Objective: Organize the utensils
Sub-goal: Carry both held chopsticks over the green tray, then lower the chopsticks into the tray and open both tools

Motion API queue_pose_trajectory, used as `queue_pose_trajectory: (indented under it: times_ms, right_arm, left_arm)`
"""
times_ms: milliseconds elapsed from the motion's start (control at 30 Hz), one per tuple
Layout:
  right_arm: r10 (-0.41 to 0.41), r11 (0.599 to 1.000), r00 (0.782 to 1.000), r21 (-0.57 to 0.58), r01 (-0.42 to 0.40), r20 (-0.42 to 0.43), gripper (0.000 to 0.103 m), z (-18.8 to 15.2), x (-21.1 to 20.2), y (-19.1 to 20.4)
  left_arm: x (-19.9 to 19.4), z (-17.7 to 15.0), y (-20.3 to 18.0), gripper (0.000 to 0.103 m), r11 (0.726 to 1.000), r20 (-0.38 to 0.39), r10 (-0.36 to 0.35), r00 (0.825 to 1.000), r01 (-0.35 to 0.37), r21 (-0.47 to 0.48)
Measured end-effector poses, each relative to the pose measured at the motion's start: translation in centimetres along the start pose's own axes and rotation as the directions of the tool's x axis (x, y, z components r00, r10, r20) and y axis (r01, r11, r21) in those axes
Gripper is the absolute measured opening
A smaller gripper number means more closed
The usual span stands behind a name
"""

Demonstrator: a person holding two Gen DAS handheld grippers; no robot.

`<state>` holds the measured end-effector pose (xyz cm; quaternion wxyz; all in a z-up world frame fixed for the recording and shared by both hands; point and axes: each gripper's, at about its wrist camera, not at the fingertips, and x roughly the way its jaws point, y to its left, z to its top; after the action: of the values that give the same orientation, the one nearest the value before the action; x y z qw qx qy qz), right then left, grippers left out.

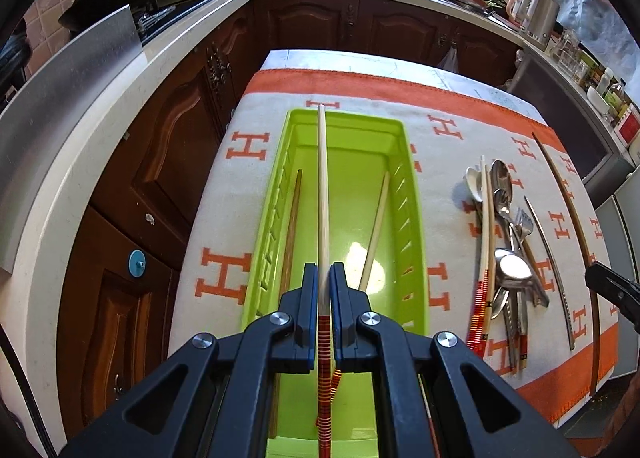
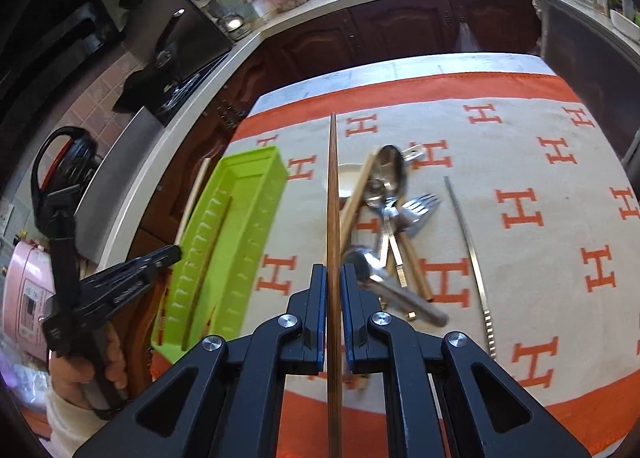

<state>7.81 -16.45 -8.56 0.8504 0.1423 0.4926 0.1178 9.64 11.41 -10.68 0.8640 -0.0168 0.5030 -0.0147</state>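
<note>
A lime-green utensil tray (image 1: pixel 412 193) lies on the H-patterned cloth and also shows in the right wrist view (image 2: pixel 256 165). My left gripper (image 1: pixel 324 272) is shut on a pale chopstick (image 1: pixel 322 177) with a red-striped end, held above the tray. Two chopsticks lie inside the tray, a brown one (image 1: pixel 292 225) at the left and a pale one (image 1: pixel 376 225) at the right. My right gripper (image 2: pixel 333 272) is shut on a brown wooden chopstick (image 2: pixel 333 185), held over the cloth between the tray and a pile of spoons and forks (image 2: pixel 390 201).
The pile (image 1: pixel 504 234) holds spoons, forks and chopsticks. A metal chopstick (image 2: pixel 468 242) lies alone on the cloth right of the pile. In the left wrist view a dark chopstick (image 1: pixel 576 217) lies farther right. Kitchen counters (image 1: pixel 120 117) and dark cabinets surround the table.
</note>
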Motion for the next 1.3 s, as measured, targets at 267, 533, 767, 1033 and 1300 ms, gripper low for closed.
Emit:
queue_pose_trajectory:
  times_ms: [267, 533, 767, 1033, 1300]
  right_arm:
    - [0.048, 0.998, 0.997, -0.036, -0.05, -0.063, 0.007, -0.6, 1.8, 5.2]
    - [0.079, 0.997, 0.991, -0.004, -0.08, -0.108, 0.007, 0.6, 4.6, 8.6]
    - [0.092, 0.996, 0.984, 0.009, -0.092, -0.15, 0.007, 2.4, 8.3, 12.2]
    - [0.075, 0.997, 0.982, 0.033, -0.071, -0.173, 0.007, 3.2, 12.0, 14.4]
    - [0.062, 0.992, 0.983, 0.118, -0.042, -0.175, 0.007, 4.5, 14.7, 13.6]
  left_arm:
    - [1.5, -0.4, 1.3, 0.01, 1.0, -0.021, -0.011, 1.0, 0.011, -0.02]
    - [-0.4, -0.8, 2.5, 0.038, 1.0, 0.029, -0.005, 1.0, 0.005, -0.02]
    - [-2.3, -1.0, 4.7, 0.054, 0.997, 0.081, 0.067, 0.995, -0.063, -0.044]
    - [-3.3, -1.0, 6.6, 0.085, 0.99, 0.122, 0.12, 0.985, -0.109, -0.093]
    - [-2.6, -1.1, 7.8, 0.092, 0.984, 0.094, 0.076, 0.993, -0.059, -0.17]
